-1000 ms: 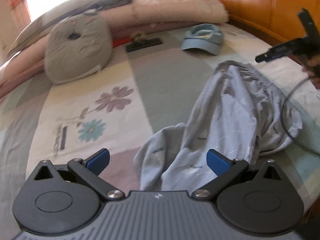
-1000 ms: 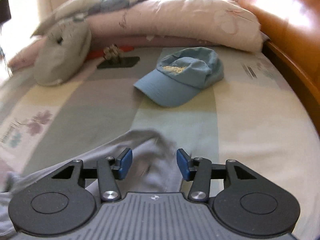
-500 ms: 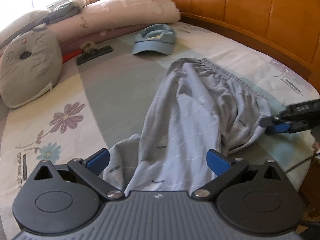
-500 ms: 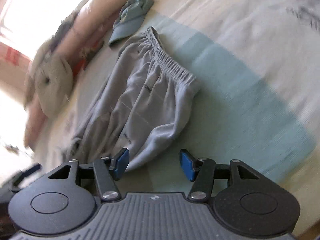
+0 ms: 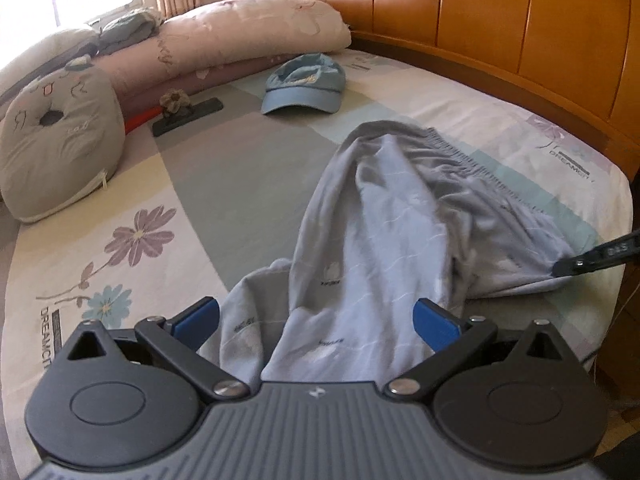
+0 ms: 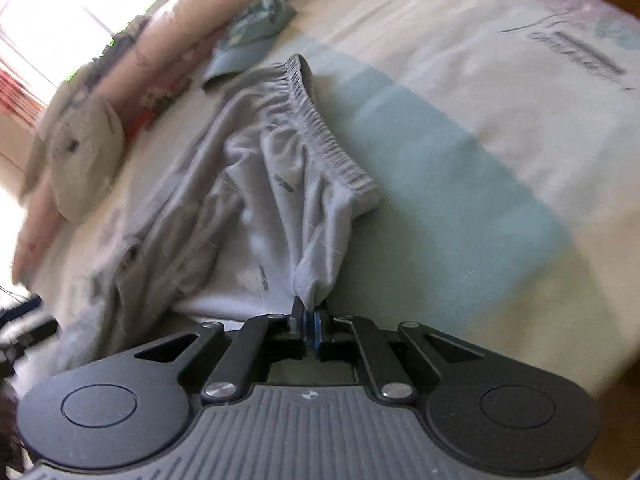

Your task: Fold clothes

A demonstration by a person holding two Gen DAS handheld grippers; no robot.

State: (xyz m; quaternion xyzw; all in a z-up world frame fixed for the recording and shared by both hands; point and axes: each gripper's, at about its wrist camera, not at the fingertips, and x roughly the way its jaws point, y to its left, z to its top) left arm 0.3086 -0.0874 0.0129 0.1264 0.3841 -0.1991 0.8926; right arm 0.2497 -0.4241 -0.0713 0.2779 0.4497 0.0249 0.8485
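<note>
1. Right gripper [image 6: 310, 322]: the jaws are closed on a corner of the grey trousers [image 6: 256, 184], on the side edge below the waistband. A small tuft of cloth rises from between the pads, so the hold looks thin.
2. Left gripper [image 5: 316, 316]: the jaws stand wide apart. One trouser leg runs between the blue pads [image 5: 434, 322], but neither pad presses on it, so nothing is held.
3. Location: the trousers lie rumpled on the bed [image 5: 208, 184], with the legs toward the left gripper and the elastic waistband [image 6: 320, 128] on the far side from it.
4. Handling, as judged: the fabric is light, thin and limp. It will sag and crease and hold no shape. The gathered waistband and the hems look thickest, so they should give the surest grip. A pinch on a single layer may slip.
5. Count near the grippers: one pair of trousers and two grippers.
6. Count further off: one blue cap [image 5: 304, 84], one grey cushion [image 5: 60, 140], one dark flat object [image 5: 188, 116] of unclear kind, a pile of bedding [image 5: 248, 36], and a wooden headboard [image 5: 500, 28].
</note>
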